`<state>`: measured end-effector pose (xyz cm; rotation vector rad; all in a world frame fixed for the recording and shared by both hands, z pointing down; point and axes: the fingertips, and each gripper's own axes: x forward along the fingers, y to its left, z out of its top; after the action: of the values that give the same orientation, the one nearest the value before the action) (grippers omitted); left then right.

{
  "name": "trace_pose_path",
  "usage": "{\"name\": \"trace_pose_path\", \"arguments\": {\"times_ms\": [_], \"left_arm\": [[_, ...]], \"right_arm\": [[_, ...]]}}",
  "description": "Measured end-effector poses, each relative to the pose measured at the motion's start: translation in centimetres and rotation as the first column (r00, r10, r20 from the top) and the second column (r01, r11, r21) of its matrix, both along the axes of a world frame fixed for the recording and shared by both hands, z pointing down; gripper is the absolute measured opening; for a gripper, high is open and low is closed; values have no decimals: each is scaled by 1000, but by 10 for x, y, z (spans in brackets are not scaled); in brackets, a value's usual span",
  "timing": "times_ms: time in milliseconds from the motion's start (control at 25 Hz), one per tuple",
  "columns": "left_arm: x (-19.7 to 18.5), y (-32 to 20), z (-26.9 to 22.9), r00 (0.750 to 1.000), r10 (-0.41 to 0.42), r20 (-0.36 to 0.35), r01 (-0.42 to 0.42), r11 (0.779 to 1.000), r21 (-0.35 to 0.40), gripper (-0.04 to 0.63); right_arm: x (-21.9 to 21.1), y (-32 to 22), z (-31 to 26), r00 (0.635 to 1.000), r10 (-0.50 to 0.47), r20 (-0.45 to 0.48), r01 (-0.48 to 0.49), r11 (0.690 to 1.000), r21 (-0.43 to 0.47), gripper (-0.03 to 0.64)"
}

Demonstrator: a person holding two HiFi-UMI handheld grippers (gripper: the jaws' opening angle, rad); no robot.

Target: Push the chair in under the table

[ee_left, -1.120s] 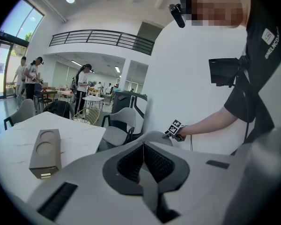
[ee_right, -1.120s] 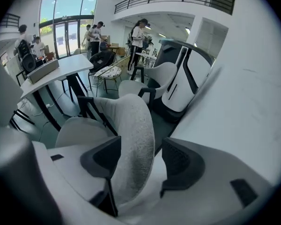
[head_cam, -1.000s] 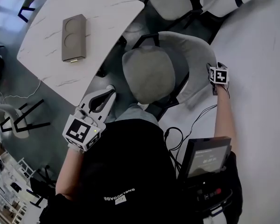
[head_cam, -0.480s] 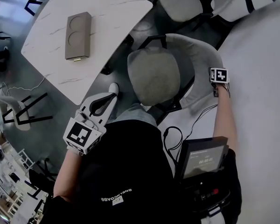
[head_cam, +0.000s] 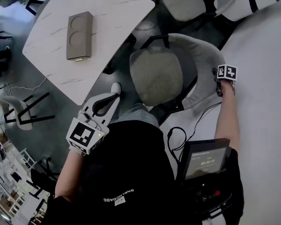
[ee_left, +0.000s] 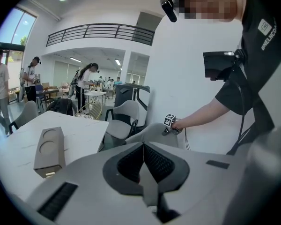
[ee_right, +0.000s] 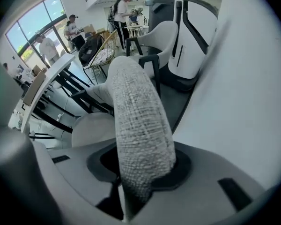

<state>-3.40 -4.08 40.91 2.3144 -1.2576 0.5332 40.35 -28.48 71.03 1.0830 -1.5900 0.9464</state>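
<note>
A grey upholstered chair (head_cam: pixel 155 76) stands pulled out from the corner of the white marble-look table (head_cam: pixel 51 50). Its curved backrest (head_cam: pixel 199 55) faces the white wall. My right gripper (head_cam: pixel 220 81) points steeply down over the backrest's top rim. In the right gripper view the woven rim (ee_right: pixel 136 111) fills the gap between the jaws of the right gripper (ee_right: pixel 143 165), which have just been closing onto it. My left gripper (head_cam: pixel 114 89) hovers by the seat's front left edge, near the table corner. In its own view this left gripper (ee_left: pixel 144 146) is shut on nothing.
A brown block with two round hollows (head_cam: pixel 78 35) lies on the table. Another grey chair (head_cam: pixel 185 1) stands beyond. A white wall (head_cam: pixel 262 78) runs along the right. Black chair frames (head_cam: pixel 25 114) stand at the left. A screen (head_cam: pixel 203 158) and cables hang at my chest.
The right gripper has sunk onto the top rim of the backrest and its jaws have closed on it. The left gripper has hardly moved.
</note>
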Motion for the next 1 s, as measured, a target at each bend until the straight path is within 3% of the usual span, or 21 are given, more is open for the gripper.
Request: {"name": "trace_pose_path", "arguments": {"times_ms": [480, 1000], "left_arm": [[-15, 6, 2, 999, -43, -2, 43, 999, -1, 6], [-27, -8, -5, 999, -7, -51, 10, 999, 45, 6]], "right_arm": [[10, 14, 4, 973, 228, 27, -226, 972, -62, 156], [15, 75, 6, 941, 337, 29, -334, 940, -70, 160]]}}
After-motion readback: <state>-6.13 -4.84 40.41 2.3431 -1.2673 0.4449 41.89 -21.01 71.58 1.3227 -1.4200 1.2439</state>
